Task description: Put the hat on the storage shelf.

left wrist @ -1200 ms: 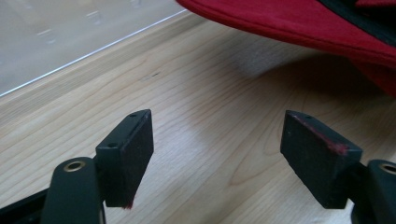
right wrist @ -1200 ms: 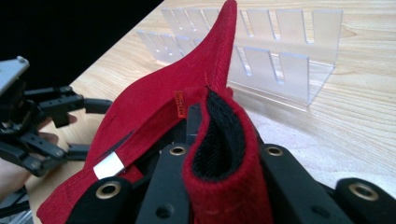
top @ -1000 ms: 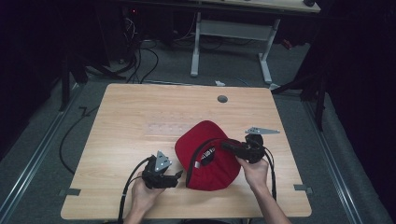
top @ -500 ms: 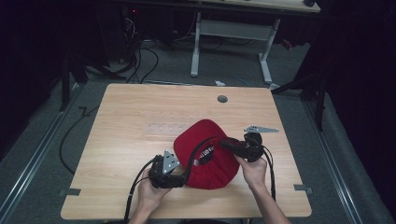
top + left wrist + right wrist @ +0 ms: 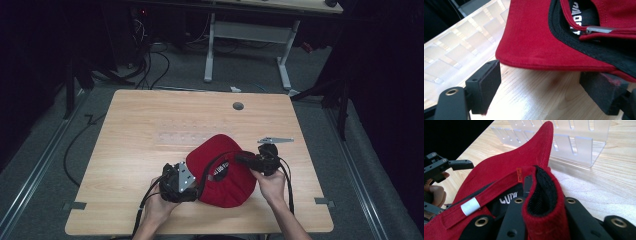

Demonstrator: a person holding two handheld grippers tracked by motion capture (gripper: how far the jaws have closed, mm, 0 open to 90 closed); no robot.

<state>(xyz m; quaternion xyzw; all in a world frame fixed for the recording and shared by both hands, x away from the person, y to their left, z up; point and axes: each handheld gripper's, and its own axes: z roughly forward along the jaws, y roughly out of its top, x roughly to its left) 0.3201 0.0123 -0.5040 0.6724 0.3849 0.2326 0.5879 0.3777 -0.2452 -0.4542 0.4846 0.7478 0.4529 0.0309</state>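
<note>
A red cap [image 5: 225,175] with a black inner band lies upside down on the wooden table [image 5: 150,115], near its front edge. My right gripper [image 5: 241,160] comes in from the right and is shut on the cap's rear rim; in the right gripper view, my right gripper [image 5: 544,207] pinches a fold of red fabric and black band of the red cap [image 5: 499,170]. My left gripper [image 5: 196,186] sits at the cap's left side. Its jaws have just been opening. In the left gripper view, my left gripper [image 5: 544,91] stands open, and the brim of the red cap [image 5: 534,37] lies just beyond the pads [image 5: 486,80].
A clear acrylic slotted rack [image 5: 180,136] lies flat on the table just behind the cap, also visible as the clear rack [image 5: 574,142] and clear rack [image 5: 461,42]. A round cable hole [image 5: 238,106] sits near the far edge. Cables and desk legs lie on the floor beyond.
The left gripper has edged a little toward the cap and its jaws have spread. The right gripper and the cap have stayed put.
</note>
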